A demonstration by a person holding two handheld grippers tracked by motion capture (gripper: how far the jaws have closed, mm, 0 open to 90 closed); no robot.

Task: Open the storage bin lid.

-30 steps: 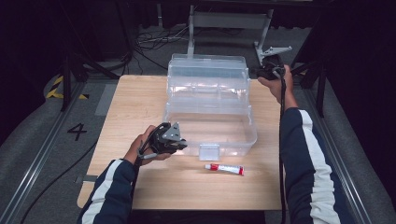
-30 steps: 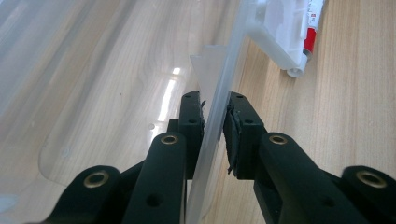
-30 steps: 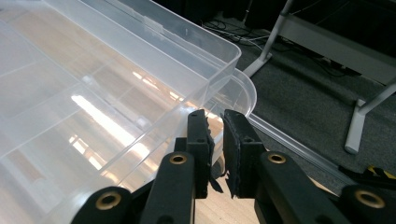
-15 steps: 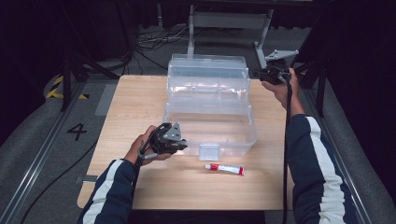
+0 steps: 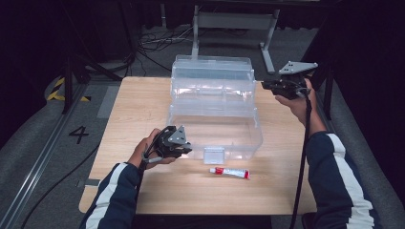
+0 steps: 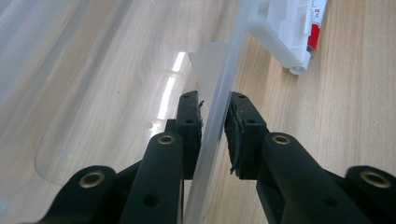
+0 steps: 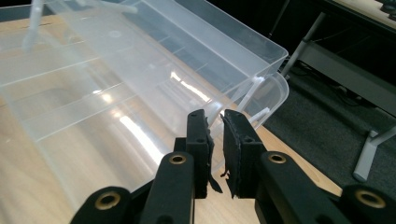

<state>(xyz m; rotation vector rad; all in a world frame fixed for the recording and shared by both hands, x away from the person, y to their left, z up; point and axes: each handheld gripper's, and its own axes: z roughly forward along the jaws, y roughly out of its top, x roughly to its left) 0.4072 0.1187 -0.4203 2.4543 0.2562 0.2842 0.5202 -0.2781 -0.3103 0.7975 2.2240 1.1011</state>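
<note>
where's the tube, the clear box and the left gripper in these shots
tube (image 5: 230, 172): high view, middle of its white body.
clear box (image 5: 215, 140): high view, front wall above the latch.
left gripper (image 6: 215, 125): left gripper view, between the jaws that clamp the box wall.

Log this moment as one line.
left gripper: shut on box wall | right gripper: shut, empty, beside lid | tube: on table

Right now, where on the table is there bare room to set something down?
Bare wood lies left of the clear box, out to the table edge, and along the near edge beyond the tube. It is crowded at the box's front wall, where the left gripper clamps beside the latch.
</note>
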